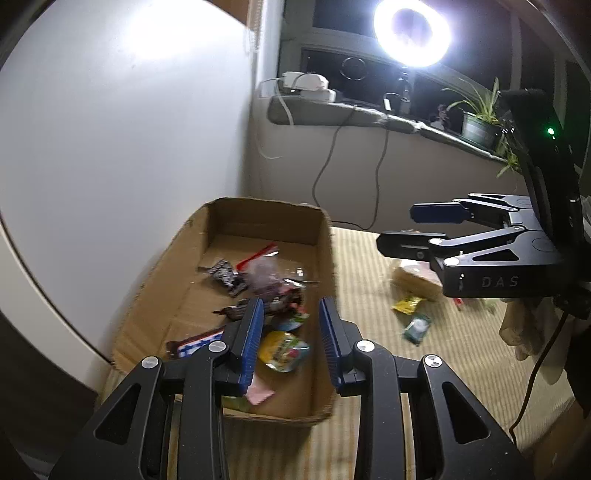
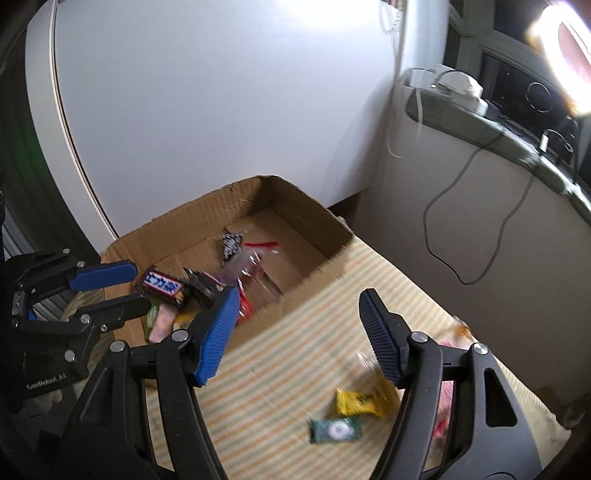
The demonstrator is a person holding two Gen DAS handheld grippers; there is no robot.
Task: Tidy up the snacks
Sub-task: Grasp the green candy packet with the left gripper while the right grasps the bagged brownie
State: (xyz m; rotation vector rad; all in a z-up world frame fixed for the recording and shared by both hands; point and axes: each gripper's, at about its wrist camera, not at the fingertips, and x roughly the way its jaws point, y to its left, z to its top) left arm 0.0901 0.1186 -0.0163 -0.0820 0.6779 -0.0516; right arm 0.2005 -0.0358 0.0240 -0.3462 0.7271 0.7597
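A shallow cardboard box [image 1: 325, 258] [image 2: 306, 206] stands on a striped mat and holds several snack packets, among them a dark bar with blue lettering [image 2: 162, 285] [image 1: 192, 345] and a yellow-green packet [image 1: 282, 349]. My left gripper [image 1: 291, 325] is open and empty, above the box's near end; it also shows in the right wrist view [image 2: 129, 290]. My right gripper [image 2: 299, 306] is open and empty, above the mat to the right of the box; it also shows in the left wrist view [image 1: 400, 229]. Loose on the mat lie a yellow packet [image 2: 360, 402] [image 1: 406, 305] and a green packet [image 2: 334, 430] [image 1: 417, 328].
A white curved panel [image 1: 110, 147] stands behind and left of the box. A grey ledge [image 1: 369, 114] carries a charger, cables, a ring light [image 1: 412, 31] and a potted plant [image 1: 478, 122]. More wrapped snacks [image 1: 413, 275] lie under the right gripper.
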